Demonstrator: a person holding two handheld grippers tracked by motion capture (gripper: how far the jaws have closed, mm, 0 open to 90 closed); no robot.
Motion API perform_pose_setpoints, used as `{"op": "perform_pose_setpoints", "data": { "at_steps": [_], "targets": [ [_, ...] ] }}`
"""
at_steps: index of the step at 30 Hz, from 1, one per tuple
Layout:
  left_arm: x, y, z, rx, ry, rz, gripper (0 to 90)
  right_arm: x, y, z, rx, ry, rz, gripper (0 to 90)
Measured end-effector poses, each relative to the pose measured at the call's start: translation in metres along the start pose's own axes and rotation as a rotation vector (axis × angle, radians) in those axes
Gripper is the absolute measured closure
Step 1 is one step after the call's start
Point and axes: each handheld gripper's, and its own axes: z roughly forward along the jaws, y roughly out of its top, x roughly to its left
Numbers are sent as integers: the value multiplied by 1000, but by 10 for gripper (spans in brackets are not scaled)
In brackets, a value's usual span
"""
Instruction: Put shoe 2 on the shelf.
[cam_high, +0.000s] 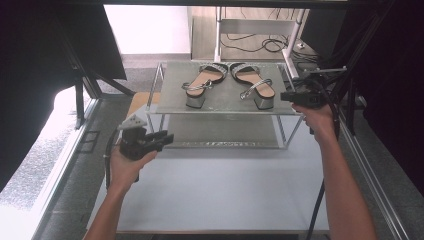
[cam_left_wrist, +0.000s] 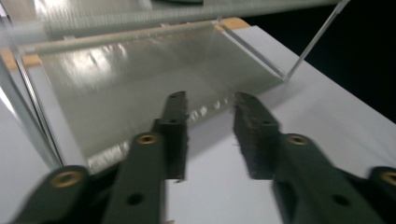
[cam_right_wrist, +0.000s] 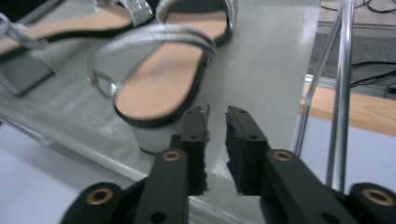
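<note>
A pair of silver-strapped sandals (cam_high: 230, 82) stands on the top shelf (cam_high: 170, 100) of a two-tier rack on the white tabletop (cam_high: 220, 190). The right hand-held gripper (cam_high: 284, 96) hovers just beside the right sandal's heel (cam_right_wrist: 144, 135), jaws narrowly apart, empty. The left hand-held gripper (cam_high: 167, 138) hangs low before the lower shelf (cam_left_wrist: 140, 88), jaws moderately parted, empty.

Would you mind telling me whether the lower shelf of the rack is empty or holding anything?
Empty. In the high view and the left gripper view, the lower shelf is bare, while both sandals sit on the top one.
</note>
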Motion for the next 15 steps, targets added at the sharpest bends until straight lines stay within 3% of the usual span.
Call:
{"op": "perform_pose_setpoints", "data": {
  "at_steps": [1,2,5,6,11,15],
  "targets": [
    [5,16,5,8,28,-3,813,-2,-4,2,9,-3,-11,842],
    [5,16,5,8,28,-3,838,-2,-6,3,12,-7,-15,857],
    [14,42,14,7,55,-23,871,-3,-7,6,16,-13,-23,877],
    [22,58,21,11,69,-45,886,-3,-7,8,13,-25,-36,887],
    [30,77,39,41,99,-57,897,-1,-8,12,10,-37,-54,889],
    [35,82,60,81,118,-57,898,0,-8,20,-4,-40,-42,888]
  ]
}}
